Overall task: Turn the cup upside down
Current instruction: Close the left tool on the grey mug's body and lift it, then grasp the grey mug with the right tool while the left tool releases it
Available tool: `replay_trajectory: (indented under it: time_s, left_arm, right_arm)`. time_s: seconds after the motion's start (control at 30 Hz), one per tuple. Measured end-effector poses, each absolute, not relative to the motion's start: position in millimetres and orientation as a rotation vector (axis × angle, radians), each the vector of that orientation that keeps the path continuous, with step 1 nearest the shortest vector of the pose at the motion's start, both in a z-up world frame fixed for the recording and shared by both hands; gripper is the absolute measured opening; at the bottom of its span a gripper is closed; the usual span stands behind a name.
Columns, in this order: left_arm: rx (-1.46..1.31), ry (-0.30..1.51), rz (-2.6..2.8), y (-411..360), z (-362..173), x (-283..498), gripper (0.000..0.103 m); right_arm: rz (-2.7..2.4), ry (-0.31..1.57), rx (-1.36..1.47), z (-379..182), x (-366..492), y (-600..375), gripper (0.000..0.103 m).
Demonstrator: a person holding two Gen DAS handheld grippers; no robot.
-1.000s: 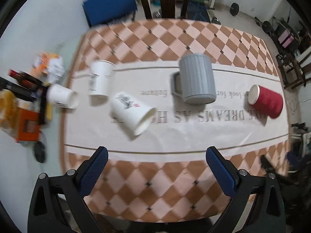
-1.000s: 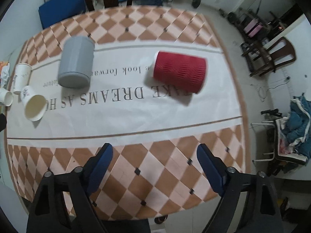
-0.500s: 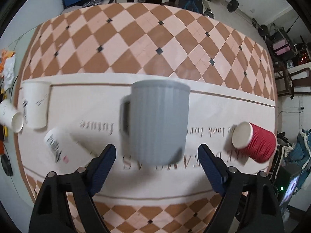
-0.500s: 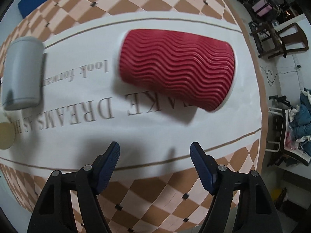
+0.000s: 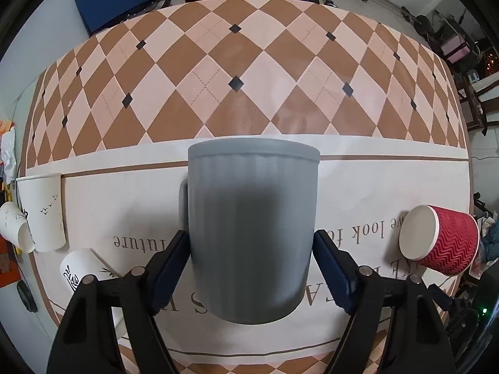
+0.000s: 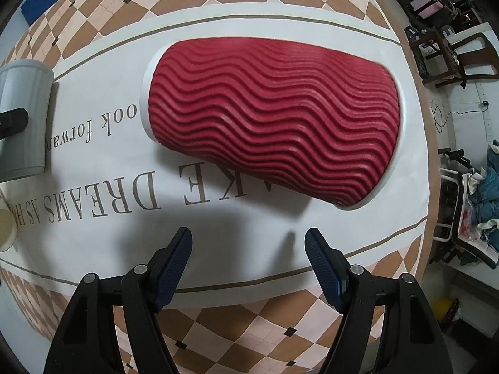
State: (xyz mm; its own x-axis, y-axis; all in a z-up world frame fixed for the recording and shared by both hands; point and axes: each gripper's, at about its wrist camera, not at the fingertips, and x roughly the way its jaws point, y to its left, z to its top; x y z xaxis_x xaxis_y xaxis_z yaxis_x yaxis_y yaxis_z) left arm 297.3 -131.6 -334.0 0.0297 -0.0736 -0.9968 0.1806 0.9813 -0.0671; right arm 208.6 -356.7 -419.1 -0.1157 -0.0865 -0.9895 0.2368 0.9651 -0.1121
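Observation:
A grey ribbed mug (image 5: 252,227) stands on the white table runner (image 5: 124,205), its handle to the left. My left gripper (image 5: 251,252) is open, with one finger on each side of the mug's lower body, close to or touching it. The mug also shows at the left edge of the right wrist view (image 6: 23,118). A red wavy paper cup (image 6: 274,118) lies on its side on the runner, just ahead of my open, empty right gripper (image 6: 248,249). The red cup shows at the right of the left wrist view (image 5: 439,240), its white end facing the camera.
Three white paper cups sit at the left: one standing (image 5: 42,212), one tipped (image 5: 14,230), one lying near my left finger (image 5: 84,271). The checkered tablecloth (image 5: 237,68) stretches beyond. Chairs and clutter (image 6: 449,59) stand off the right table edge.
My left gripper moved forward until its fingers straddle the grey mug. My right gripper moved closer to the red cup, which now fills more of its view.

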Motion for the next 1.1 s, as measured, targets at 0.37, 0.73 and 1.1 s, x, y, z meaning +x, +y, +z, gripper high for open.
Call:
replay_trajectory:
  time_s: [0.37, 0.73, 1.1]
  left_arm:
    - [0.046, 1.477, -0.254, -126, -287, 246, 0.078]
    - [-0.136, 1.578, -0.319, -105, -272, 146, 0.078]
    - [-0.076, 1.599, -0.289, -138, -315, 101, 0.078]
  right_arm:
    - [-0.266, 1.609, 0.140, -382, 182, -357, 0.077]
    - [-0.314, 1.559, 0.196, -358, 86, -367, 0.079]
    - [-0.388, 1.552, 0.238, -370, 9, -379, 0.079]
